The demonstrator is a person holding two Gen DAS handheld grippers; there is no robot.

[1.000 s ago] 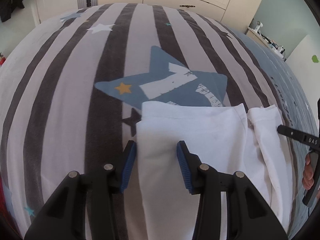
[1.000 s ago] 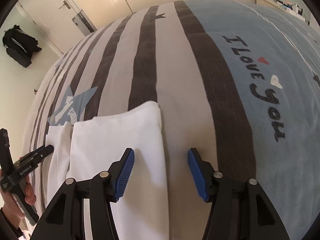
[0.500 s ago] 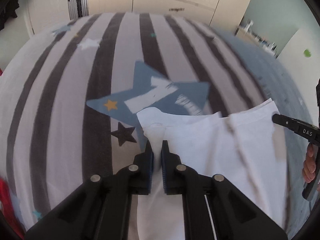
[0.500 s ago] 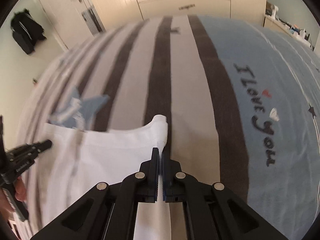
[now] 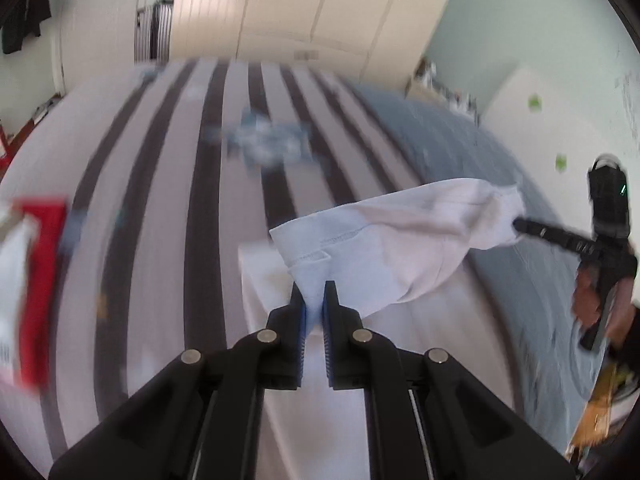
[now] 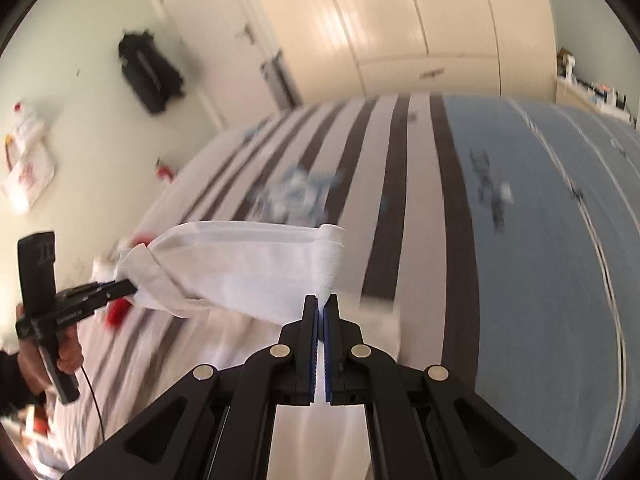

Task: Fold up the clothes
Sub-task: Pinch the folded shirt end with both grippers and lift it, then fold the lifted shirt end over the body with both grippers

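Over the striped bed (image 5: 168,264), your left tool (image 5: 315,296) and right tool (image 6: 322,306) each pinch a corner. You've got the white garment (image 5: 400,240) stretched between them, ready to fold over.

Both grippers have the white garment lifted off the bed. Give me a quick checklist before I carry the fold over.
1. Left gripper shut on the garment: ok, cloth pinched between the pads.
2. Right gripper shut on its corner: ok.
3. Edge between the two grips taut: ok, it spans across with only a slight sag.
4. Lower part of the garment lying flat on the bed: cannot tell, blurred.
5. Landing area clear: cannot tell; a red and white item lies at the bed's left edge.
6. Picture sharp enough to aim: not ok, motion blur.
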